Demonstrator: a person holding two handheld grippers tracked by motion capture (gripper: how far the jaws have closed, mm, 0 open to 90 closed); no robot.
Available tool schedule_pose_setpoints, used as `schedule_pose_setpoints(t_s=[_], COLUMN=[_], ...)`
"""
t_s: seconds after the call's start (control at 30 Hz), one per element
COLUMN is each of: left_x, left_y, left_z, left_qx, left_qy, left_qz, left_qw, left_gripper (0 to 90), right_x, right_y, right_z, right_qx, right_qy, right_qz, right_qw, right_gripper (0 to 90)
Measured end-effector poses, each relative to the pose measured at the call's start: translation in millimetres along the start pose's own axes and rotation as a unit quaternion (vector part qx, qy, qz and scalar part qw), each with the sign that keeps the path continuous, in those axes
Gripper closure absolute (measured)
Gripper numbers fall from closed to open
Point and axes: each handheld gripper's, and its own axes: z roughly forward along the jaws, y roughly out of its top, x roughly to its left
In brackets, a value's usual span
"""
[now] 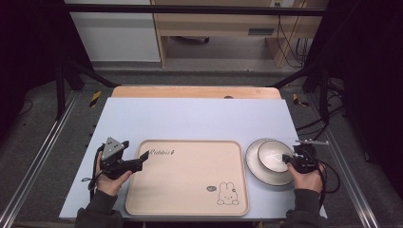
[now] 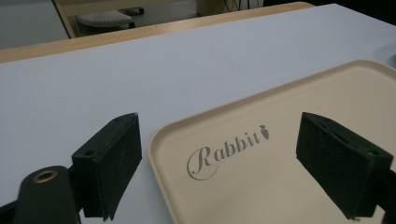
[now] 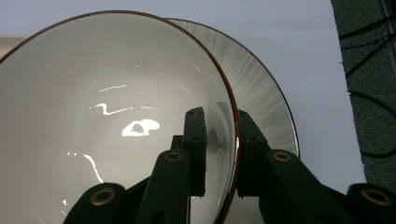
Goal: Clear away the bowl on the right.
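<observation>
At the tray's (image 1: 187,178) left edge, my left gripper (image 2: 219,163) holds its fingers wide apart over the near corner. Just right of the tray, my right gripper (image 3: 222,149) is clamped on the bowl's (image 1: 272,155) rim, bowl sitting on its plate (image 1: 254,164). I judge lifting comes next, likely onto the tray.

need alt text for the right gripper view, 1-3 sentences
The right gripper is shut on the rim of a white bowl, one jaw inside it and one outside. The bowl sits on a ribbed plate on a pale blue table. Dark floor with cables lies past the table's edge.
</observation>
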Motion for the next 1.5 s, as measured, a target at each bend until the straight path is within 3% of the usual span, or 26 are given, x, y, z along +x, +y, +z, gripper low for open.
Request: schedule_pose_setpoints(t_s=[0.17,0.37,0.4,0.8,1.5], left_x=[-0.4,-0.9,-0.9,-1.0,-1.0], left_y=[0.0,0.0,0.1,-0.2,0.2], left_z=[0.5,0.9,0.9,0.9,-0.8], left_qx=[0.0,0.002,0.003,0.003,0.001], left_qy=[-0.001,-0.002,-0.002,-0.003,-0.004], left_qz=[-0.001,0.001,0.001,0.002,0.004], left_qw=[1.0,1.0,1.0,1.0,1.0], left_gripper=[13.8,13.7,13.7,13.7,13.4], right_x=[-1.8,-3.8,-3.6,-6.3,-0.1], right_y=[1.0,0.9,1.2,1.5,2.2], right_z=[-0.4,-0.4,-0.8,-2.5,-5.2], right_qx=[0.004,0.006,0.007,0.005,0.0], right_qy=[0.01,0.014,0.019,0.026,0.008], right_qz=[0.019,0.022,0.034,0.045,0.031], right_qw=[0.9998,0.9996,0.9992,0.9987,0.9995], right_gripper=[79.1,79.7,80.1,82.4,82.6])
